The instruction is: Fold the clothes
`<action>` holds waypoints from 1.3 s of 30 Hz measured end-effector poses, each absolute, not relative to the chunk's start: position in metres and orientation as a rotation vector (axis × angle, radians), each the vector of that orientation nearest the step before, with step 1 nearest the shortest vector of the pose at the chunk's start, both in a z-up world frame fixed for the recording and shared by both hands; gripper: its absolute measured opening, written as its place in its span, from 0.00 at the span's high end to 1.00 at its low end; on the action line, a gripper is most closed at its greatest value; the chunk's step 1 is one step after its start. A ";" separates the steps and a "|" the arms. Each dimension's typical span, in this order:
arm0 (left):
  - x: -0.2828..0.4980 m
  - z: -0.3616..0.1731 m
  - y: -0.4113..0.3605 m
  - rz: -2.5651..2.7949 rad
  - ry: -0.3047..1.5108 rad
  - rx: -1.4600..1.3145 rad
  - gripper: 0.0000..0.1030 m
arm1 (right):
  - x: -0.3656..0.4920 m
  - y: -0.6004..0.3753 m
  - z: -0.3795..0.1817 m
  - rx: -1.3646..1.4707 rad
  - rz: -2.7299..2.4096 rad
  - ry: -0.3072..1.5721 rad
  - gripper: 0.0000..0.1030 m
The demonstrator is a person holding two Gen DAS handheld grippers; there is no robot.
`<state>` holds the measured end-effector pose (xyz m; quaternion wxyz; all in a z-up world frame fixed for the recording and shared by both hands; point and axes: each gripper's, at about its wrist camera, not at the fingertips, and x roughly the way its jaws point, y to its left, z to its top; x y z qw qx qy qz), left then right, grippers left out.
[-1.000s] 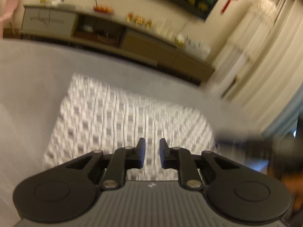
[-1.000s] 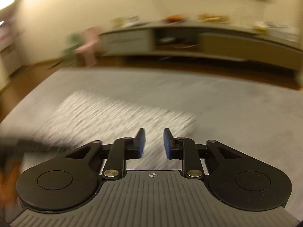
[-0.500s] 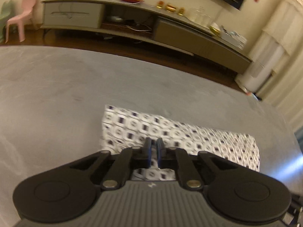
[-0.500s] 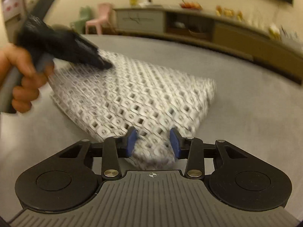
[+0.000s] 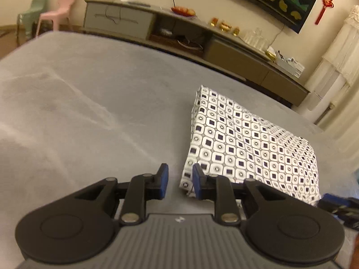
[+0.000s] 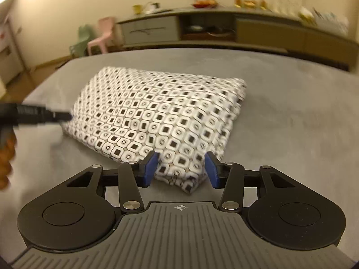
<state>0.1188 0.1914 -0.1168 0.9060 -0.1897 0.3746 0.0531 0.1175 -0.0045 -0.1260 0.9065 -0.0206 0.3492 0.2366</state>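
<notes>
Patterned garment now lies as compact folded rectangle on grey table. 0.5 s ago left gripper pinched near-shut at cloth edge; now jaws parted, empty, beside corner. Right gripper wide apart, straddling near corner, not clamping. Judgement: fold released, looks complete.

Ahead of the right gripper, whose pads are blue on black fingers, lies the folded garment: white with small black squares and grey ringed dots in a repeating grid. The left gripper has the same blue pads and black arms. The surface beneath is plain grey. Far beyond stand a pink chair and a pale green chair.
</notes>
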 end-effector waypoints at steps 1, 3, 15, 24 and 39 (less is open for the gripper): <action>0.113 -0.113 0.188 0.109 0.768 -0.381 0.69 | 0.114 -0.007 -0.126 -0.025 0.479 0.725 0.51; 0.111 -0.108 0.166 0.098 0.769 -0.317 0.63 | 0.106 -0.012 -0.125 0.009 0.459 0.734 0.32; 0.122 -0.117 0.153 0.132 0.809 -0.342 0.58 | 0.071 -0.041 -0.122 0.159 0.373 0.769 0.18; 0.031 -0.086 0.108 0.122 0.798 -0.255 0.04 | 0.051 -0.012 -0.121 0.023 0.370 0.785 0.14; 0.000 -0.067 0.038 0.008 0.736 -0.272 0.00 | 0.021 -0.011 -0.127 0.027 0.338 0.786 0.12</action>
